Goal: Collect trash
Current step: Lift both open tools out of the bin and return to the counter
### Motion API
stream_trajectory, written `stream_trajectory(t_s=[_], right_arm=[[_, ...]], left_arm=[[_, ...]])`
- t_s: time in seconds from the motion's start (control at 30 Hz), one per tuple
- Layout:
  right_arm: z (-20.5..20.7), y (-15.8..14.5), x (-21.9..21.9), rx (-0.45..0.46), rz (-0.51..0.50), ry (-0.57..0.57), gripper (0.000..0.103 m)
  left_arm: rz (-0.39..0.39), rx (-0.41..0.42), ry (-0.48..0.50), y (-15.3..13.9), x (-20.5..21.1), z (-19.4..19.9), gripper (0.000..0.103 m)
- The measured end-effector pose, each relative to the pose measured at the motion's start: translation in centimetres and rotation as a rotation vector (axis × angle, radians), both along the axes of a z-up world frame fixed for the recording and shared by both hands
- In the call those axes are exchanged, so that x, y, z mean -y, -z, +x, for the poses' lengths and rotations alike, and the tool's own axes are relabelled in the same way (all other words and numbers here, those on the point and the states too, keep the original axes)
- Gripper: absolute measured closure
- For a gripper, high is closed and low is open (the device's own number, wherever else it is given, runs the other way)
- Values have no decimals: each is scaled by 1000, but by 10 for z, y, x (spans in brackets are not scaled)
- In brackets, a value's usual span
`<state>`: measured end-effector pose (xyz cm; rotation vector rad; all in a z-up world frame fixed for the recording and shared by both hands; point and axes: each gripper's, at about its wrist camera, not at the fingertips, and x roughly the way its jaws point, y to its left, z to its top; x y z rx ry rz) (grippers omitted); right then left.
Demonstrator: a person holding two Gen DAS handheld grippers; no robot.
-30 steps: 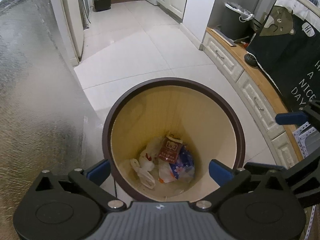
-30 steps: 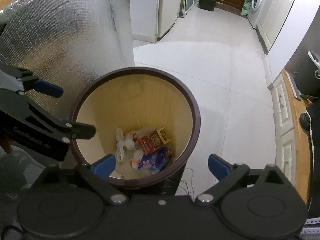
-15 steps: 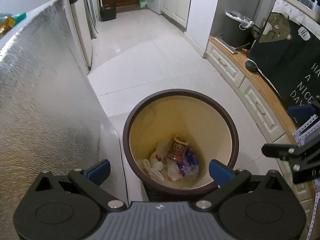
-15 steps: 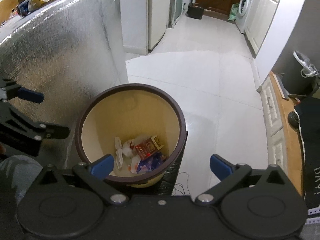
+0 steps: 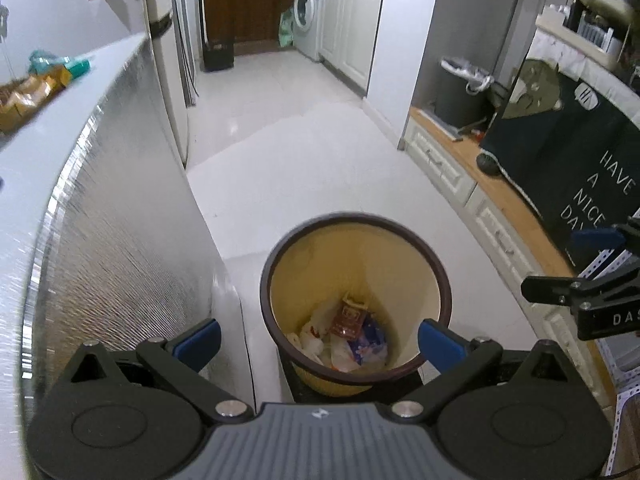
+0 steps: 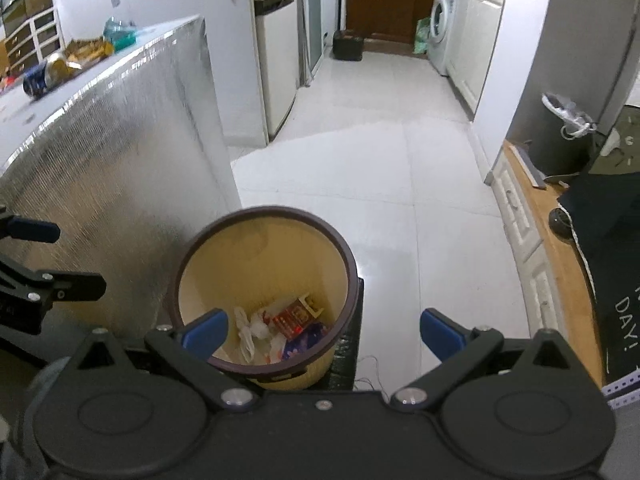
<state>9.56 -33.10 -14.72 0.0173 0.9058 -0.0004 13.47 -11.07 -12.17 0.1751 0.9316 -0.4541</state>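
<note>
Can (image 6: 40, 77), perhaps crushed, on counter (image 6: 132, 46): right view only.

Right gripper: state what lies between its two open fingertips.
In the right wrist view, the right gripper frames the near rim of the bin, wrappers at its bottom, and bare white floor toward its right fingertip.

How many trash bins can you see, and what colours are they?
Cream bin with brown rim, trash inside: 1
Dark grey bin with white liner: 1
Small black bin down the hall: 1
Total: 3
</note>
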Motion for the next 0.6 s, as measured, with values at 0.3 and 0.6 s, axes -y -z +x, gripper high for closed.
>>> stream_trajectory(t_s=[0.3, 0.6], right_arm=[[-25, -43, -1, 125, 0, 45, 0], [-32, -77, -18, 252, 39, 82, 0]], left_arm=[[-56, 124, 13, -44, -11, -20, 0], [-86, 261, 11, -91, -44, -38, 0]])
